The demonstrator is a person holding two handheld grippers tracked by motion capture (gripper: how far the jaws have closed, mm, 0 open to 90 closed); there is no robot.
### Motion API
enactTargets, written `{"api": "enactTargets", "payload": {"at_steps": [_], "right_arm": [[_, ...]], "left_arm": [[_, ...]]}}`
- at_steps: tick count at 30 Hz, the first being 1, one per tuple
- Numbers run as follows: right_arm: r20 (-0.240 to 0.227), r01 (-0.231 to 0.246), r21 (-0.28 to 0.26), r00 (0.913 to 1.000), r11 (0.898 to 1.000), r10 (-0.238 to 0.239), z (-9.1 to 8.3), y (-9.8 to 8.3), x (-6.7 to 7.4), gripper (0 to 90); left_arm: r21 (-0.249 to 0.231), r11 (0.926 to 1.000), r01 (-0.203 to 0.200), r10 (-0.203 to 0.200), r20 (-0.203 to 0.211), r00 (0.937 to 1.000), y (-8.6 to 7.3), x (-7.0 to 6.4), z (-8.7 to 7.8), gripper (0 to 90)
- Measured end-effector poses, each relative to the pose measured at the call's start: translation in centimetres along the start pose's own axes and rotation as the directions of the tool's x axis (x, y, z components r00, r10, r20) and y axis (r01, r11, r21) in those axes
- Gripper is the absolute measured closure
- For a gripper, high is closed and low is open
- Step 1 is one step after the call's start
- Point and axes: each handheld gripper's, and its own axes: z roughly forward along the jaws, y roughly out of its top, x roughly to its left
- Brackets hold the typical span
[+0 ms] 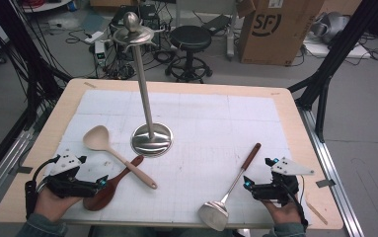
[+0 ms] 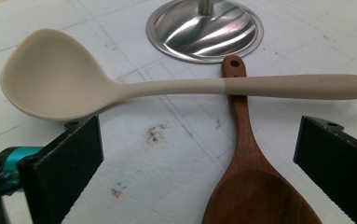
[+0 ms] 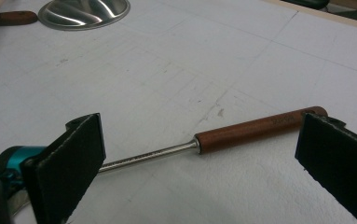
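beige ladle (image 2: pixel 120 86): matt, smooth, looks like silicone or soft plastic; lies just beyond my left gripper (image 2: pixel 199 154).
wooden spoon (image 2: pixel 255 186): dark reddish wood, satin sheen, grain visible; bowl between my left jaws.
metal spatula (image 3: pixel 213 140): polished steel shaft, glossy; handle of brown wood, semi-gloss, between the jaws of my right gripper (image 3: pixel 199 158).
stand (image 2: pixel 205 29): base of bright metal, mirror-glossy with brushed swirl; ahead of my left gripper.
mat (image 3: pixel 190 70): white, matt, paper-like, gridded, faintly scuffed under both grippers.
jaw pads: black, matt, finely ribbed, rubbery.
table (image 1: pixel 295 113): pale wood edge, matt.
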Motion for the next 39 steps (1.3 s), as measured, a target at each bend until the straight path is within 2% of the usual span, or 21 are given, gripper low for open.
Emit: {"api": "enactTargets", "payload": {"at_steps": [25, 39], "right_arm": [[0.001, -0.003, -0.008, 1.0000, 1.000, 0.003, -0.56, -0.27, -0.19, 0.2], [-0.001, -0.008, -0.009, 1.0000, 1.000, 0.008, -0.69, -0.31, -0.17, 0.2]], "left_arm": [[0.001, 1.0000, -0.009, 0.008, 0.024, 0.9997, 0.35, -0.20, 0.77, 1.9], [-0.002, 1.0000, -0.010, 0.010, 0.026, 0.9996, 0.33, -0.33, 0.68, 2.0]]}}
